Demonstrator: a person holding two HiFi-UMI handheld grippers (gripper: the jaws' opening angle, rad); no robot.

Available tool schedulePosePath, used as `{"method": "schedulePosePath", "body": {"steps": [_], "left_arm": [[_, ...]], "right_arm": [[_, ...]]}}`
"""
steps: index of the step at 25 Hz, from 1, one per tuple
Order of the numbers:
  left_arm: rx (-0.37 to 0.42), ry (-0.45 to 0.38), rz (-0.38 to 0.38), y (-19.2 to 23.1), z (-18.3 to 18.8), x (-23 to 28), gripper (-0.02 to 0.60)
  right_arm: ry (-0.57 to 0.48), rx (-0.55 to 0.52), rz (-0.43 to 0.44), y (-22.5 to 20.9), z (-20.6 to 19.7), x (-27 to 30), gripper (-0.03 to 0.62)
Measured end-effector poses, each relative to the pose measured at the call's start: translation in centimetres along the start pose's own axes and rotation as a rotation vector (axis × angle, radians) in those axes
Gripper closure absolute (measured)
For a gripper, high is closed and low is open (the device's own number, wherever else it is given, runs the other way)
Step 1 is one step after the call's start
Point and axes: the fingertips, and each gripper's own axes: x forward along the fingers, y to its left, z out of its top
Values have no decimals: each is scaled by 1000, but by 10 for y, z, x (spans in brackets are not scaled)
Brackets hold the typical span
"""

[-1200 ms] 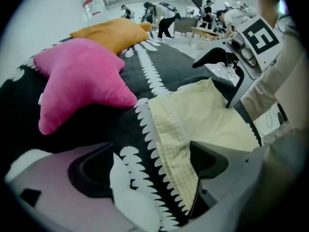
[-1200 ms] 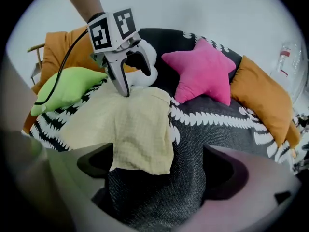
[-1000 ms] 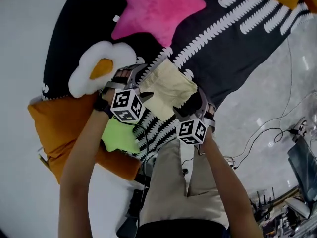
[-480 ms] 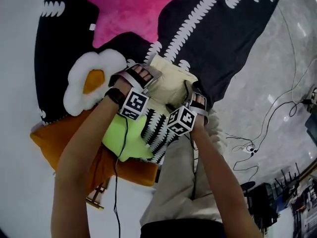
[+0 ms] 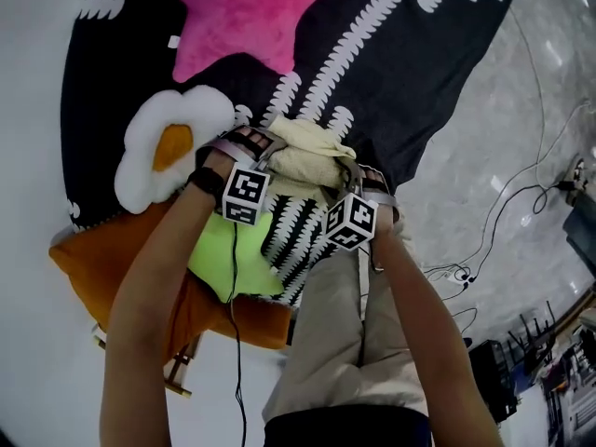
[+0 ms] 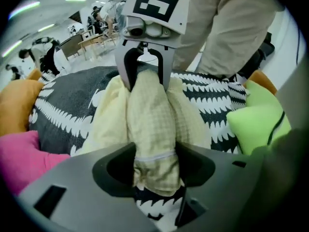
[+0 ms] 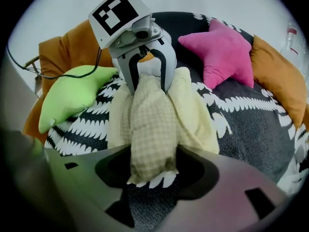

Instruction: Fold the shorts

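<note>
The pale yellow checked shorts (image 5: 307, 156) lie bunched into a ridge on the black-and-white patterned blanket (image 5: 419, 73). My left gripper (image 5: 268, 149) pinches the ridge's left end and my right gripper (image 5: 350, 173) its right end. Both point steeply down. In the left gripper view the cloth (image 6: 152, 124) fills the gap of my left gripper (image 6: 154, 167), and the right gripper (image 6: 145, 69) clamps the far end. The right gripper view mirrors this: the shorts (image 7: 152, 124) sit in my right gripper (image 7: 152, 170), opposite the left gripper (image 7: 145, 69). Both pairs of jaws have just been closing, with cloth between them.
Around the shorts lie a pink star cushion (image 5: 247, 12), a fried-egg cushion (image 5: 172, 142), a lime green star cushion (image 5: 228, 259) and an orange cushion (image 5: 112, 268). The person's beige trousers (image 5: 345, 343) stand at the blanket's near edge. Cables (image 5: 494, 231) trail on the floor at the right.
Both grippers came down onto the shorts and closed on them. The shorts went from lying spread out to a gathered ridge between the two grippers.
</note>
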Motion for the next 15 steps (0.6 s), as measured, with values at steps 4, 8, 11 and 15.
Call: {"method": "schedulePosePath", "body": {"steps": [4,8,11,15], "left_arm": [[-159,-8,46,-20,8,-19,428],[-365,-139,-159,-96,38,-54,430],[-654,-328,-406,-133,70,-80,422],[-815,-307,-309,-89,40,-59,417]], "right_arm": [[48,-64,54,16,6,-18,466],[30,-47,422,79,12,-65,476],[45,89,743,102,3,-94,472],[126,81,707,42,21,-61,467]]}}
